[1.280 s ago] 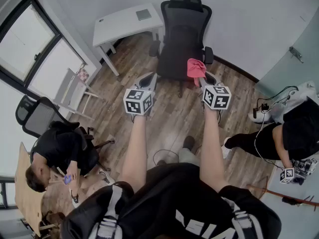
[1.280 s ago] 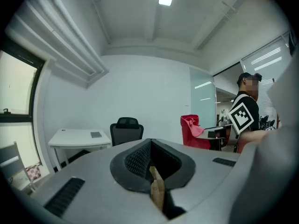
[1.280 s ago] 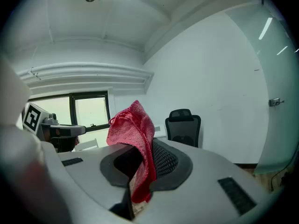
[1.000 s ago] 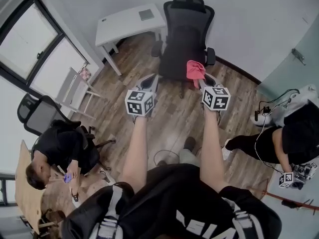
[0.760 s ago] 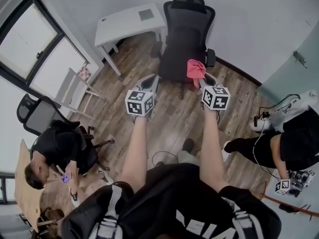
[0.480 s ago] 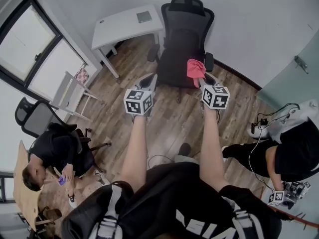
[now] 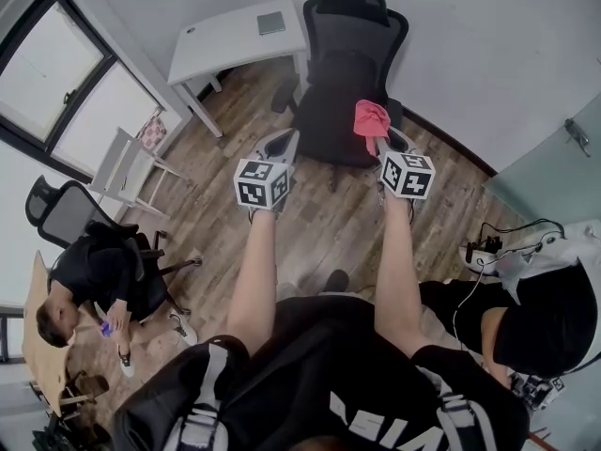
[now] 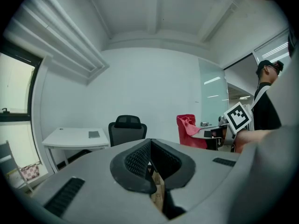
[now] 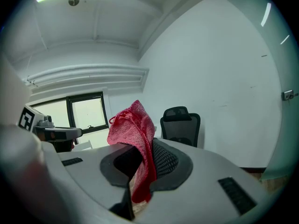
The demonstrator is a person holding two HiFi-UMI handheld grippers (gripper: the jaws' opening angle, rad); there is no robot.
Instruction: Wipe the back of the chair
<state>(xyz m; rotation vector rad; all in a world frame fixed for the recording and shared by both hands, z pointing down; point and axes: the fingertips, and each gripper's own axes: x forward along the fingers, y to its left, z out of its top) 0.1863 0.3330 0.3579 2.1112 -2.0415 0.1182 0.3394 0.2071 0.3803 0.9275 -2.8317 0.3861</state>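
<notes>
A black mesh office chair [image 7: 349,64] with a headrest stands against the far white wall, its seat facing me. It also shows in the left gripper view as the chair [image 8: 126,132] and in the right gripper view as the chair [image 9: 181,125]. My right gripper [image 7: 377,139] is shut on a red cloth [image 7: 371,120], which sticks up from the jaws as the cloth [image 9: 135,143]. It hovers just in front of the chair's right armrest. My left gripper [image 7: 279,147] is shut with nothing in it, short of the chair's left side.
A white desk [image 7: 235,40] with a grey pad stands left of the chair. A white folding chair [image 7: 127,163] stands by the window. A seated person [image 7: 89,280] is at left, another person [image 7: 549,318] at lower right. Cables [image 7: 488,247] lie on the wood floor.
The view has shifted slightly closer to the chair. Both grippers keep their pose, the cloth still held. The person at right has moved lower in the frame.
</notes>
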